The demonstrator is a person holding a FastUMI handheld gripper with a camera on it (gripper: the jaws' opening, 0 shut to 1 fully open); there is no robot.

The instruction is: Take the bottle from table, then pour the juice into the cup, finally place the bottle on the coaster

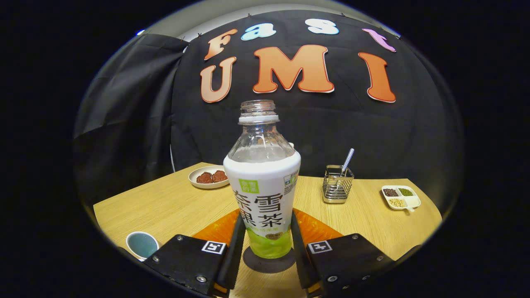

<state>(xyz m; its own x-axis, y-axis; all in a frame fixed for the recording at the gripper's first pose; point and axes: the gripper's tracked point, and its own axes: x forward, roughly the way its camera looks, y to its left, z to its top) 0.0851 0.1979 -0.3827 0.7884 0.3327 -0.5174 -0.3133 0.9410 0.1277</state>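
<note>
Black cloth walled the booth behind a wooden table (174,207), where the uncapped bottle (262,182), clear at the neck with a white and green label, stood upright on a dark round coaster (269,261). A cup (141,244) sat near the left finger, and beyond were a plate (208,176) with brown pieces, a wire holder (337,184) with a straw, and a divided dish (401,197) of beans. The gripper (265,248) reached level, fingers (236,244) closed against both sides of the bottle's base.
</note>
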